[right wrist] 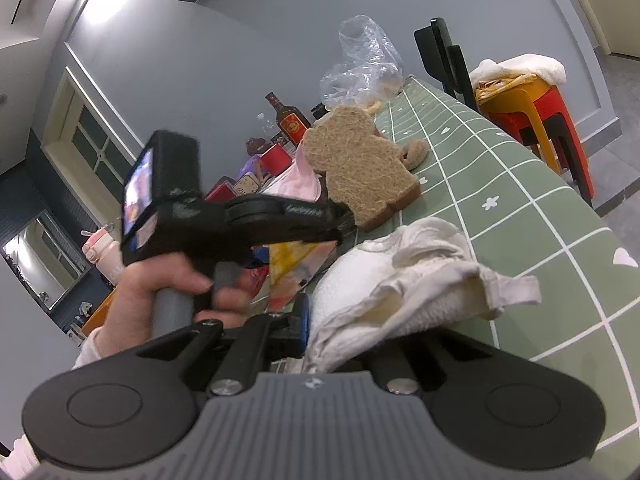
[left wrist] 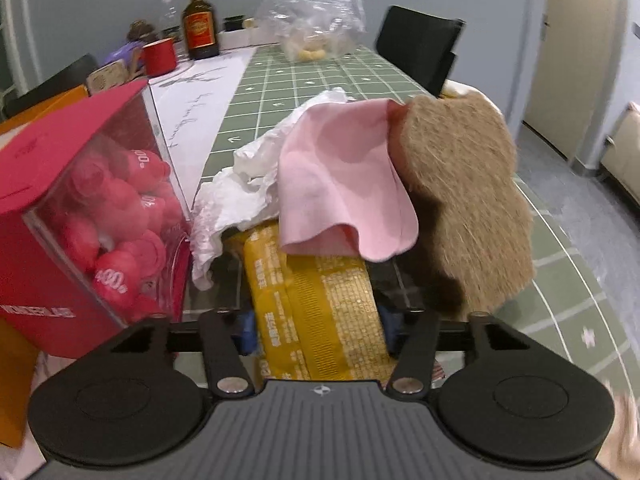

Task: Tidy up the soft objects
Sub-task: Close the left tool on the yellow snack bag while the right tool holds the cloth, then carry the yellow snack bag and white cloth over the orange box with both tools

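My left gripper (left wrist: 316, 330) is shut on a yellow printed packet (left wrist: 316, 304), held above the green gridded table (left wrist: 312, 80). A pink cloth (left wrist: 340, 184), crumpled white paper (left wrist: 236, 200) and a brown furry bear-shaped pad (left wrist: 464, 192) lie piled just past it. My right gripper (right wrist: 352, 324) is shut on a white towel (right wrist: 400, 280), lifted over the table (right wrist: 520, 184). In the right wrist view the left gripper (right wrist: 312, 216) shows from the side, with the brown pad (right wrist: 360, 168), the pink cloth (right wrist: 300, 184) and the yellow packet (right wrist: 292, 264).
A red box with a clear window full of pink plush pieces (left wrist: 92, 216) stands close on the left. At the far end are a bottle (left wrist: 199, 24), a red mug (left wrist: 160, 56) and a clear plastic bag (left wrist: 316, 20). A black chair (left wrist: 420, 44) and stacked stools (right wrist: 536, 108) stand at the right.
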